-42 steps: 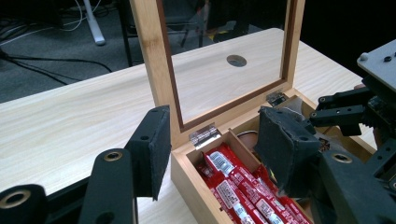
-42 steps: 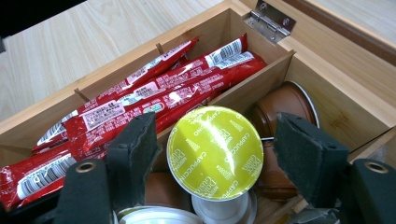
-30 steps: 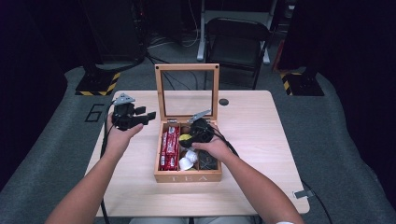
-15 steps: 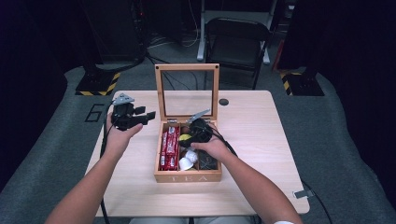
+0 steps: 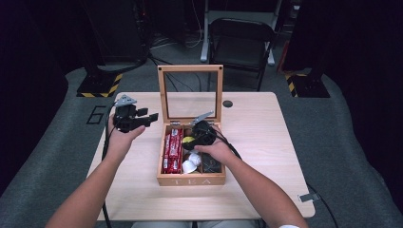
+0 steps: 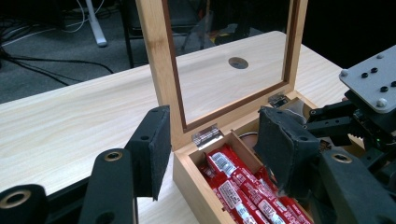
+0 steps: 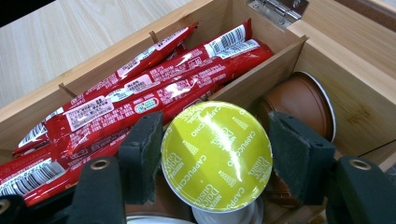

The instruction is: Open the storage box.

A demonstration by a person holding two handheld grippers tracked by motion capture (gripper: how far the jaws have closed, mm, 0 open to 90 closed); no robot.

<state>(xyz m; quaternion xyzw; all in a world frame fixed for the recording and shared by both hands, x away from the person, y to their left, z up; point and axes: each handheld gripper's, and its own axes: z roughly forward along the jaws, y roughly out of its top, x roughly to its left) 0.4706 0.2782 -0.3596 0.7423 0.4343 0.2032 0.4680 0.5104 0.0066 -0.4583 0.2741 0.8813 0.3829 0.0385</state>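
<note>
From the high view we see a wooden tea box [image 5: 191, 179] standing near the front edge of the table [image 5: 266, 142], its glass-paned lid [image 5: 190, 93] raised upright, with a small round hole [image 5: 227, 103] in the table toward the far edge behind it. Red sachets [image 5: 172, 151] fill the box's left compartment, and white capsules [image 5: 191, 163] lie in the middle one. The right gripper [image 5: 197, 137] dips into the box over the yellow capsule [image 5: 188, 140], while the left gripper [image 5: 142, 119] hangs over the table's left side, just beside the lid, holding nothing. In the left gripper view its jaws stand apart and empty; the lid's frame and a hinge [image 6: 208, 136] rise just beyond them. In the right gripper view the jaws have just been closing with the yellow-topped capsule between them; the left pad seems to meet its rim, the right pad stands slightly clear. A brown capsule [image 7: 299, 103] lies on its side in the compartment beyond, and a wooden divider [image 7: 254, 74] separates it from the sachets.
</note>
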